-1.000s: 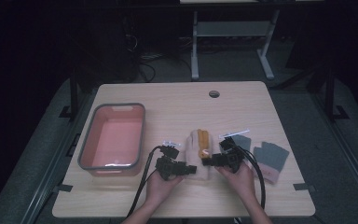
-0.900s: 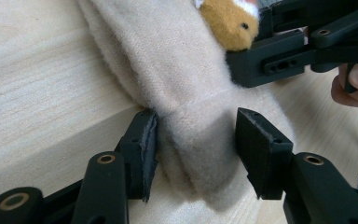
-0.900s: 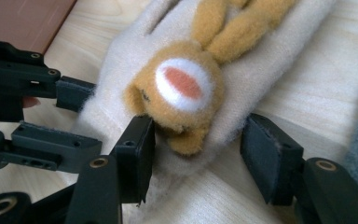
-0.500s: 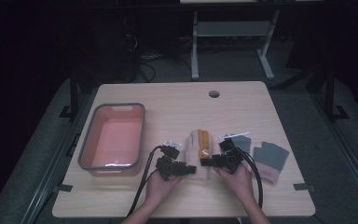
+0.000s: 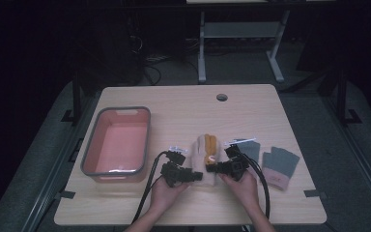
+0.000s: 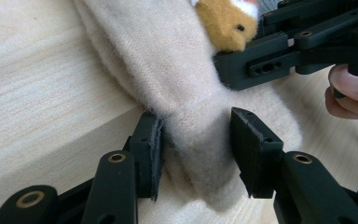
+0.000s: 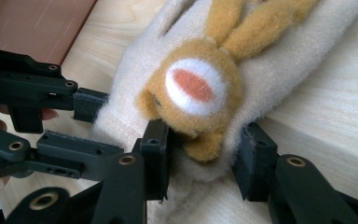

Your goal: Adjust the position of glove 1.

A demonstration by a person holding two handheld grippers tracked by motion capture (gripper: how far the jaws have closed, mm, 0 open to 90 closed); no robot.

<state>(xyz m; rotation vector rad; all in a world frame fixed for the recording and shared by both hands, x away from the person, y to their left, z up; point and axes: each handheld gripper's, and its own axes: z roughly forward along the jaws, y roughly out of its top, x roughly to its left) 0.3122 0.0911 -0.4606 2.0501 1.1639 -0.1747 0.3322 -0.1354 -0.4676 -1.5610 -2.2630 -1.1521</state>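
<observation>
Both jaw pairs just closed in. Left gripper (image 6: 196, 154) and right gripper (image 7: 205, 163) now clench cream fleece mitten with orange plush animal (image 5: 206, 154), at table's 6 o'clock; lift looks ready.

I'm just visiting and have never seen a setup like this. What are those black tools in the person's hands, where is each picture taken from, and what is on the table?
No robot arm works here: a person holds a black two-jaw tool in each hand, the left gripper and the right gripper. The wide picture comes from a camera above the wooden table. The two close-ups come from small cameras riding on the grippers, looking along their own jaws.

On the table lie a pink tub, two dark grey gloves and, in the middle, a cream fleece glove with an orange plush animal face sewn on.

Both grippers meet at the near end of the cream glove. Their jaws have just been closing, and each pair now has the fleece bunched between its pads, left and right.
</observation>
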